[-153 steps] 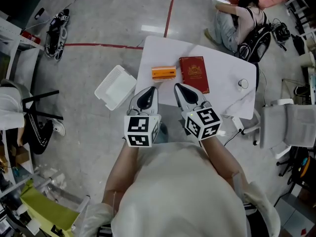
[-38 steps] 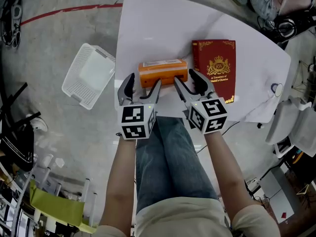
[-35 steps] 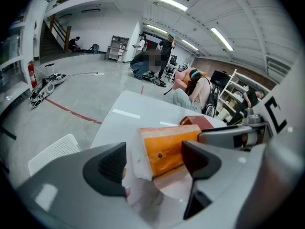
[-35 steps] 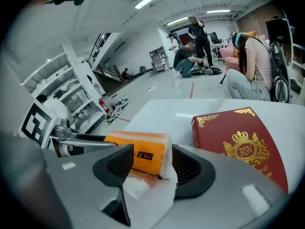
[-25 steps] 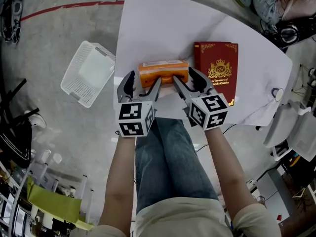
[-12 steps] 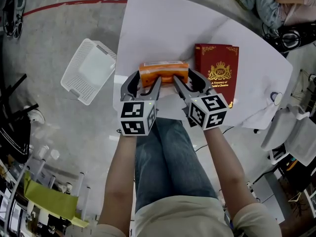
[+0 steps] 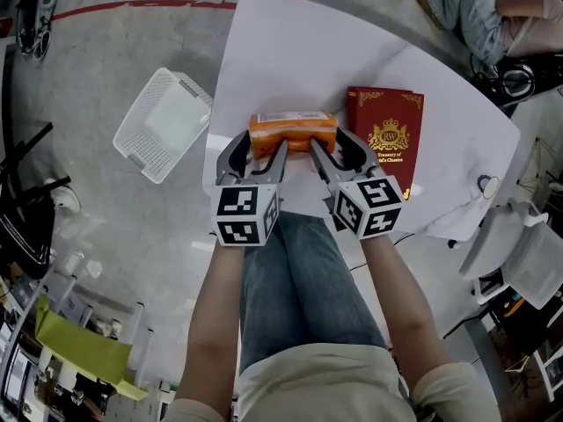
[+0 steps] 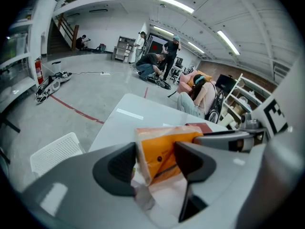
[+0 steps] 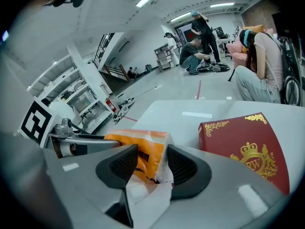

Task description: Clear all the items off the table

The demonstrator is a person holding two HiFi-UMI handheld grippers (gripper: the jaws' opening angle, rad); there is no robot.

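Head view: orange packet (image 7: pixel 293 134) at white table's (image 7: pixel 290 51) near edge, just beside red book (image 7: pixel 384 139); left gripper view: left gripper (image 7: pixel 254 151) jaws, just closing, pinch one packet end; right gripper view: right gripper (image 7: pixel 334 148) jaws, also just closing, pinch the other end.

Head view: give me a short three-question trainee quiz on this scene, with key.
1. True or false: the white plastic basket lies on the floor, off the white table.
2. What do the left gripper and right gripper grip? A) a blue mug B) an orange plastic-wrapped pack C) nothing
3. What lies just right of the pack?
Key: 1 true; 2 B, jaws just closed further onto its ends; 3 a red hardcover book.
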